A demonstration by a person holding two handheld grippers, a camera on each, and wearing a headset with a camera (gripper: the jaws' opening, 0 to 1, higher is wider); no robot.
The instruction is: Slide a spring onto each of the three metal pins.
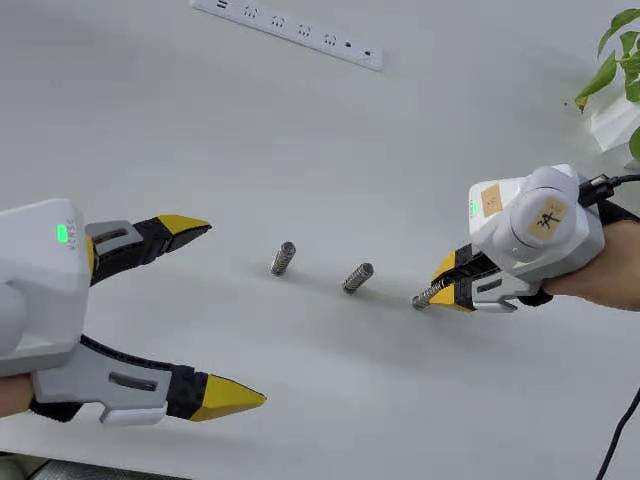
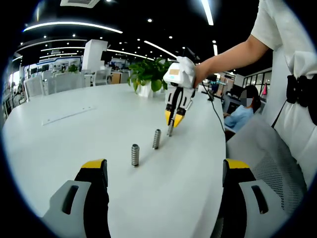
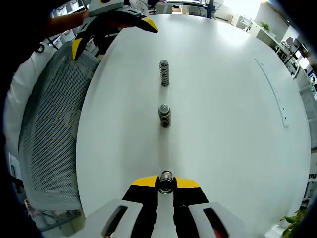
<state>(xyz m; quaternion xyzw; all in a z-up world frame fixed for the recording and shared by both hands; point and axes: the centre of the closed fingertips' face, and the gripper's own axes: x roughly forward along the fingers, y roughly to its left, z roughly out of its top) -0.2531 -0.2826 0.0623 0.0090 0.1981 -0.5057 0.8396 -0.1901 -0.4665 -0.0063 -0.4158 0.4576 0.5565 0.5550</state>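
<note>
Two metal pins stand on the white table, each wearing a spring: one (image 1: 283, 258) on the left, one (image 1: 358, 277) to its right. A third spring (image 1: 430, 294) sits over the rightmost pin, and my right gripper (image 1: 447, 288) is shut on it. In the right gripper view that spring (image 3: 166, 181) sits between the yellow tips, with the other two sprung pins (image 3: 164, 116) (image 3: 164, 73) in a row beyond. My left gripper (image 1: 215, 310) is open at the left, apart from the pins. The left gripper view shows the row (image 2: 134, 154) (image 2: 156, 139) and the right gripper (image 2: 173, 121).
A white power strip (image 1: 288, 31) lies at the far edge of the table. A potted plant (image 1: 620, 75) stands at the far right. A black cable (image 1: 620, 435) trails at the right edge. A grey mesh chair (image 3: 49, 139) stands beside the table.
</note>
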